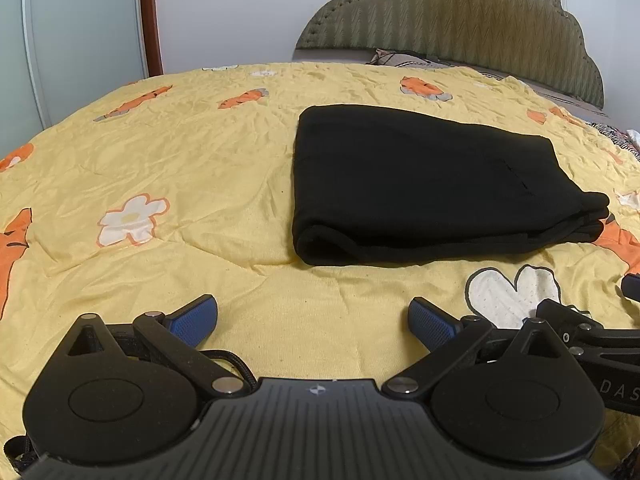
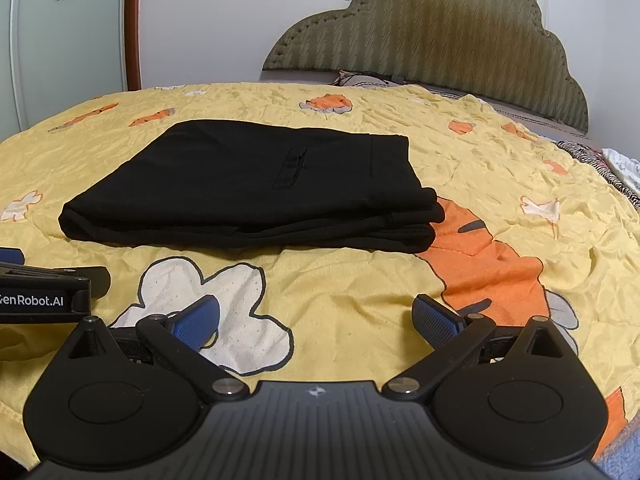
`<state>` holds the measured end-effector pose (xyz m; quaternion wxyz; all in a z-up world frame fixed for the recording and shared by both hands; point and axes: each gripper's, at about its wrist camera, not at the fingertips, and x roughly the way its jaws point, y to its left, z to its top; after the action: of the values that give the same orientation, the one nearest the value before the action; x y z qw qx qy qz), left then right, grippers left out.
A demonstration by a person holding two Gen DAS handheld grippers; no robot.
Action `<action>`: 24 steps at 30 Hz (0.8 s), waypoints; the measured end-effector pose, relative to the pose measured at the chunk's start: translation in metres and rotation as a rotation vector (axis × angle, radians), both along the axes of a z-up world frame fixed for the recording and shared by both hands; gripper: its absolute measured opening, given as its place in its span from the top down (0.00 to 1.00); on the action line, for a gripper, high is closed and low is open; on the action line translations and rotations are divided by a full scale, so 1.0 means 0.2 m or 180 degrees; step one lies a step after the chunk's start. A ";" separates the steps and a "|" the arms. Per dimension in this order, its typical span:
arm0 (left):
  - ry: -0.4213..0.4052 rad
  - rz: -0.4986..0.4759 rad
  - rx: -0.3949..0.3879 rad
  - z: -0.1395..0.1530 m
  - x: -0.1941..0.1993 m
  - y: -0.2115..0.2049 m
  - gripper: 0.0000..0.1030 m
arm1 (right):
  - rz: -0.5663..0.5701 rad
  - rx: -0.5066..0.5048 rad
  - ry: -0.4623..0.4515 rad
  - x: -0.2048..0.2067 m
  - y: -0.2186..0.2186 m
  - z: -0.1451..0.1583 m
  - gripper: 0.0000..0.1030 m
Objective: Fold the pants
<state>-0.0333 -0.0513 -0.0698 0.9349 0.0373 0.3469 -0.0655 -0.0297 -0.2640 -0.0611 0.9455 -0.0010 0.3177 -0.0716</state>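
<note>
Black pants (image 1: 420, 188) lie folded into a thick rectangular stack on the yellow bedspread (image 1: 180, 168), with layered edges showing at the near side. In the right wrist view the same pants (image 2: 256, 188) lie ahead and left of centre. My left gripper (image 1: 313, 322) is open, well short of the pants, with nothing between its blue pads (image 1: 194, 322). My right gripper (image 2: 316, 322) is open too, hovering over a white flower print in front of the stack. Each gripper shows at the edge of the other's view: right gripper (image 1: 600, 320), left gripper (image 2: 44, 292).
A padded olive headboard (image 2: 440, 32) rises at the far end of the bed, with pillows below it. A glass wardrobe door (image 2: 68, 40) with a wooden frame stands at the left. Striped and white cloth (image 2: 612, 168) lies at the bed's right edge.
</note>
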 end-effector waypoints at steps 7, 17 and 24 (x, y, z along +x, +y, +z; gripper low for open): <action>-0.0021 0.0003 0.0005 0.00 -0.01 0.00 0.00 | -0.0028 0.0000 -0.0036 0.00 -0.02 0.02 0.00; -0.0043 -0.0011 0.0024 0.00 -0.02 0.00 0.00 | -0.0010 0.0000 -0.0039 -0.01 -0.02 0.02 0.00; -0.0031 -0.0009 0.0013 0.00 -0.02 0.01 0.00 | -0.0026 0.0026 -0.0050 -0.02 -0.02 0.02 0.00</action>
<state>-0.0366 -0.0500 -0.0695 0.9364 0.0400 0.3423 -0.0659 -0.0328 -0.2682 -0.0566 0.9477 0.0048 0.3105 -0.0741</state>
